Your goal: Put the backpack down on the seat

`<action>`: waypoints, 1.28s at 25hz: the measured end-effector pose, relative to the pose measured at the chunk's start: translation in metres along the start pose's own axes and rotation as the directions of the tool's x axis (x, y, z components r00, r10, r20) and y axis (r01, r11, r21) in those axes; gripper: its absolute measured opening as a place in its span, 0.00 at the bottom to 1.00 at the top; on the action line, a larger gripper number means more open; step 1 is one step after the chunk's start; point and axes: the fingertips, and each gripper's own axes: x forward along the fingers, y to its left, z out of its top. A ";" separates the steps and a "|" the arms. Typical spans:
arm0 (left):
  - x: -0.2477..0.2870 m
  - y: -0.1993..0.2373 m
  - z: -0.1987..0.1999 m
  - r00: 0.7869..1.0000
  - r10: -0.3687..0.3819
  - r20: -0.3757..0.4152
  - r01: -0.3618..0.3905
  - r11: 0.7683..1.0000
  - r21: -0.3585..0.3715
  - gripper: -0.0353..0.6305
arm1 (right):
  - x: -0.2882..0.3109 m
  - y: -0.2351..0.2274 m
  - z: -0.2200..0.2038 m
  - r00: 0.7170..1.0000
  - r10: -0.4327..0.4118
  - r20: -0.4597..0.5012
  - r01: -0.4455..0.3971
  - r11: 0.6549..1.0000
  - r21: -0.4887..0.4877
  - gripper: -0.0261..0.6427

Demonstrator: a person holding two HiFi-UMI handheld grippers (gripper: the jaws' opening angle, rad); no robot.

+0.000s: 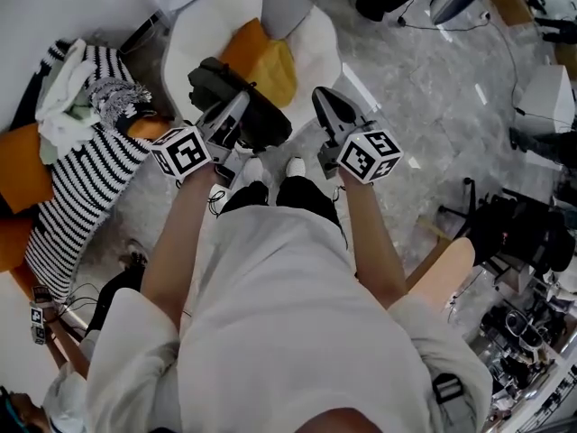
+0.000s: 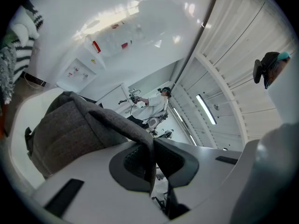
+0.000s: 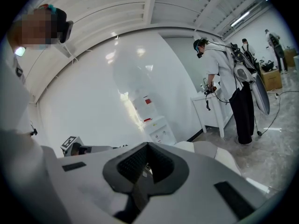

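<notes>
**Head view.** The left hand-held gripper (image 1: 236, 108) carries the backpack (image 1: 264, 123), a dark pack that hangs at the near edge of the seat (image 1: 194, 34). The seat is a white shell chair at 12 o'clock from the person. An orange cushion (image 1: 263, 61) lies in the middle of the seat. Whether the base of the pack already touches the seat cannot be told. The right hand-held gripper (image 1: 322, 97) stands at 3 o'clock from the backpack, apart from it.

To do the step well, move the pack towards 12 o'clock until it is over the cushion. Then lower it until the strap slackens, and only then release it. If released at the near edge, the pack would likely tip off towards the person's feet.

A pile of striped cloth (image 1: 90, 170) lies at 9 o'clock from the seat. Dark equipment (image 1: 514, 233) stands on the floor at 4 o'clock. Neither blocks the way to the seat.

**Left gripper view.** The jaws of the left hand-held gripper (image 2: 152, 157) pinch the grey strap (image 2: 122, 119). The body of the backpack (image 2: 65, 134) hangs at 9 o'clock from the jaws.

**Right gripper view.** The jaws of the right hand-held gripper (image 3: 147, 164) are pressed together with nothing between them. This gripper is free to steady the pack. Another person (image 3: 229, 73) stands at 2 o'clock by a white table (image 3: 212, 108), well apart.
</notes>
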 end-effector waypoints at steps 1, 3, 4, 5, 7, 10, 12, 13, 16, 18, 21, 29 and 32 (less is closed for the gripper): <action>0.001 0.001 0.000 1.000 0.000 -0.001 0.000 1.000 0.000 0.12 | 0.001 -0.001 0.001 1.000 0.000 -0.002 0.000 1.000 -0.008 0.07; 0.003 0.002 0.000 1.000 0.006 -0.003 -0.006 1.000 -0.001 0.12 | 0.002 -0.002 0.003 1.000 0.001 -0.009 -0.001 1.000 -0.026 0.07; 0.004 0.003 0.000 1.000 0.014 -0.003 -0.014 1.000 0.000 0.12 | 0.003 -0.003 0.004 1.000 0.004 -0.012 -0.005 1.000 -0.030 0.07; 0.005 0.004 0.000 1.000 0.021 -0.002 -0.021 1.000 0.000 0.12 | 0.003 -0.004 0.006 1.000 0.011 -0.013 -0.011 1.000 -0.030 0.07; 0.013 0.004 -0.003 0.999 0.032 -0.001 -0.032 0.999 0.001 0.12 | 0.005 -0.011 0.007 0.999 0.029 -0.018 -0.029 0.999 -0.019 0.07; 0.028 0.007 -0.006 0.999 0.049 -0.001 -0.049 0.999 0.001 0.12 | 0.013 -0.024 0.004 0.997 0.060 -0.047 -0.061 0.998 -0.011 0.07; 0.038 0.014 -0.008 0.998 0.066 0.001 -0.066 0.998 -0.004 0.12 | 0.022 -0.031 0.000 0.993 0.085 -0.080 -0.086 0.996 -0.013 0.07; 0.042 0.018 -0.009 0.997 0.073 0.002 -0.073 0.997 -0.007 0.12 | 0.027 -0.034 -0.003 0.991 0.098 -0.093 -0.099 0.995 -0.010 0.07; 0.056 0.031 -0.015 0.996 0.093 -0.002 -0.093 0.995 -0.017 0.12 | 0.038 -0.045 -0.009 0.983 0.134 -0.124 -0.135 0.991 0.004 0.07; 0.064 0.038 -0.019 0.995 0.105 -0.004 -0.105 0.994 -0.026 0.12 | 0.045 -0.052 -0.011 0.978 0.154 -0.144 -0.154 0.988 0.010 0.07; 0.077 0.046 -0.020 0.993 0.117 -0.003 -0.117 0.992 -0.037 0.12 | 0.054 -0.061 -0.010 0.971 0.174 -0.166 -0.175 0.984 0.011 0.07; 0.116 0.071 -0.032 0.992 0.123 -0.025 -0.125 0.990 -0.062 0.12 | 0.080 -0.098 -0.018 0.965 0.185 -0.186 -0.180 0.983 0.043 0.07; 0.131 0.081 -0.035 0.993 0.116 -0.029 -0.117 0.991 -0.058 0.12 | 0.094 -0.110 -0.020 0.968 0.180 -0.177 -0.174 0.983 0.050 0.07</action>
